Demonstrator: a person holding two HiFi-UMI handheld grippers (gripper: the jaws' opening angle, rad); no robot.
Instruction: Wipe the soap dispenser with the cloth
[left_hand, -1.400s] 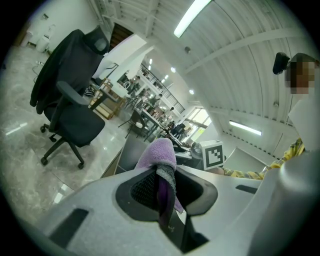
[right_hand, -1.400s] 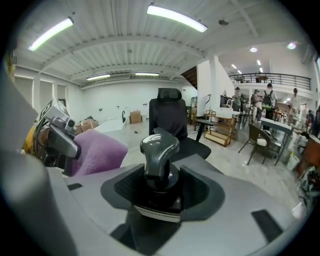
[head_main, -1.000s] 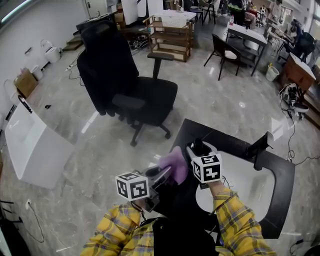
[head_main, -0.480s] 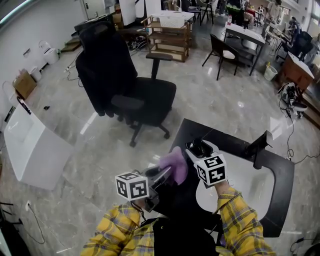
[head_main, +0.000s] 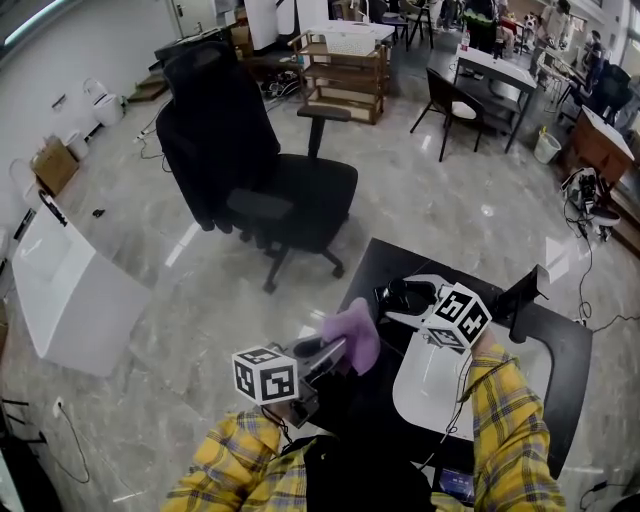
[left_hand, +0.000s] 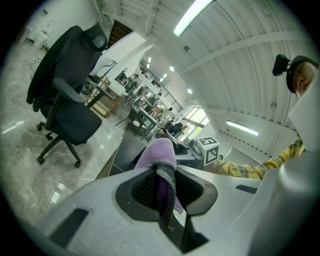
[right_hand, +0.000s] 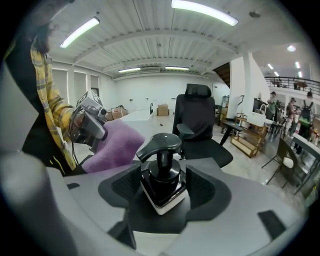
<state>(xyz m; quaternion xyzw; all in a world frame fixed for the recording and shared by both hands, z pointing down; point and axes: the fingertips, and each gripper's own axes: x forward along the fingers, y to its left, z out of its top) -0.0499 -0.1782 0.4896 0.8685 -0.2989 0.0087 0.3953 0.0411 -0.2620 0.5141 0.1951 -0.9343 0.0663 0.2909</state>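
Right gripper view — right gripper jaws just opened wide, pads clear of soap dispenser standing between them; wrist rolled since a second ago. Dispenser released, upright near left edge of black counter. Left gripper clamps purple cloth nearby — likely regrip or wipe finished.

The soap dispenser is a squat black bottle with a white base and a black pump head, its spout pointing to the frame's left. It stands roughly upright in the lower middle of the right gripper view, between the fingers of the right gripper, which have just been opening and leave a gap on each side. The cloth is purple and fluffy, bunched and pinched between the fingers of the left gripper.
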